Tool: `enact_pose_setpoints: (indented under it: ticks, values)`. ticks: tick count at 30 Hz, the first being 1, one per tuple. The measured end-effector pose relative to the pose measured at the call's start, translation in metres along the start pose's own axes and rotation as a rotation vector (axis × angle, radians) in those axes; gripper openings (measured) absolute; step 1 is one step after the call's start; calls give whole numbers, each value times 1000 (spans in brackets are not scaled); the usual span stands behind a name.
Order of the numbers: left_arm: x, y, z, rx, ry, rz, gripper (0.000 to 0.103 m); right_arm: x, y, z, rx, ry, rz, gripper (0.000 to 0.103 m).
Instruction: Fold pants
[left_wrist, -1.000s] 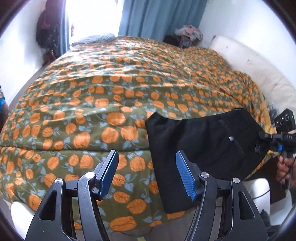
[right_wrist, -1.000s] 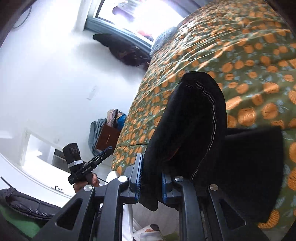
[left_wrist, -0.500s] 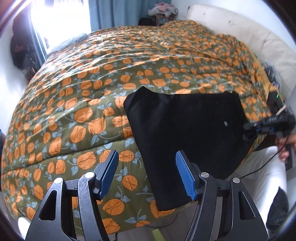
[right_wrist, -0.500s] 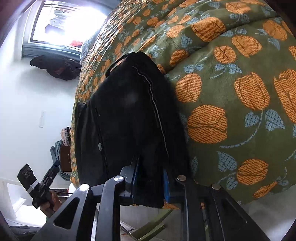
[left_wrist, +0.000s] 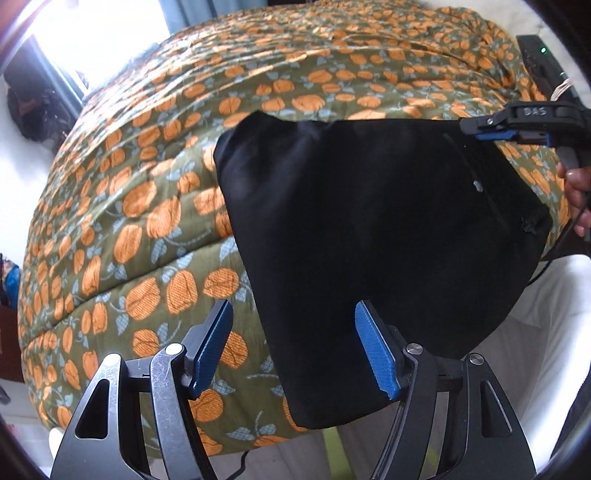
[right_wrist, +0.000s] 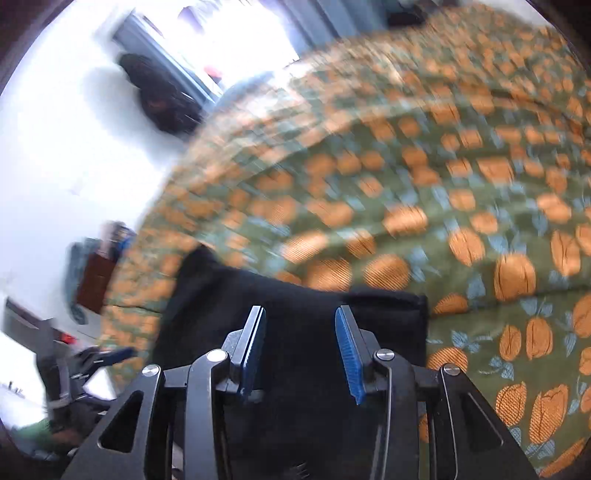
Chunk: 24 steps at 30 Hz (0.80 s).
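Note:
The black pants (left_wrist: 373, 236) lie folded into a flat packet at the near corner of the bed, with the lower edge hanging over the side. My left gripper (left_wrist: 295, 343) is open and empty, just above the packet's near edge. My right gripper (right_wrist: 300, 349) is open and empty over the packet's other side (right_wrist: 295, 314). The right gripper also shows in the left wrist view (left_wrist: 495, 133) at the packet's far right corner. The right wrist view is blurred by motion.
The bed carries a green quilt with orange flowers (left_wrist: 155, 206). A bright window (right_wrist: 240, 33) and dark clothes hanging on the white wall (right_wrist: 162, 99) are beyond it. A white surface (left_wrist: 546, 332) lies below the bed's right corner.
My right gripper has opened and let go of the pants fold, which now lies flat on the packet. The left gripper has moved closer over the packet.

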<state>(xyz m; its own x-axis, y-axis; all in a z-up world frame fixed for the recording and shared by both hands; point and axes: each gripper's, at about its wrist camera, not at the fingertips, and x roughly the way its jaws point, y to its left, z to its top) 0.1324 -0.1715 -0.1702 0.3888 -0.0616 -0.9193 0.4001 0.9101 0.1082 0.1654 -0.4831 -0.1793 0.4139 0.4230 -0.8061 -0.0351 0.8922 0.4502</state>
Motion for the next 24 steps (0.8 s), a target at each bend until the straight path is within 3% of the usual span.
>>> enact_pose_setpoints:
  ticks: [4, 9, 12, 15, 17, 20, 24]
  values:
    - [-2, 1, 0, -1, 4, 10, 71, -6, -1, -2, 22, -36, -5, 40]
    - [0, -1, 1, -10, 17, 2, 71, -34, 24, -18, -91, -49, -71, 40]
    - [0, -1, 2, -9, 20, 3, 71, -59, 45, -37, -164, -47, -63, 40]
    - [2, -1, 2, -13, 27, -1, 73, -66, 59, -61, -198, -17, -14, 40]
    - [4, 0, 2, -17, 35, -5, 76, -58, 60, -79, -213, 31, -27, 48]
    - [6, -1, 0, -10, 53, -17, 78, -32, 53, -111, -241, 141, -64, 49]
    - [-4, 11, -7, -36, 36, -75, 78, -55, 44, -120, -201, 119, 10, 50]
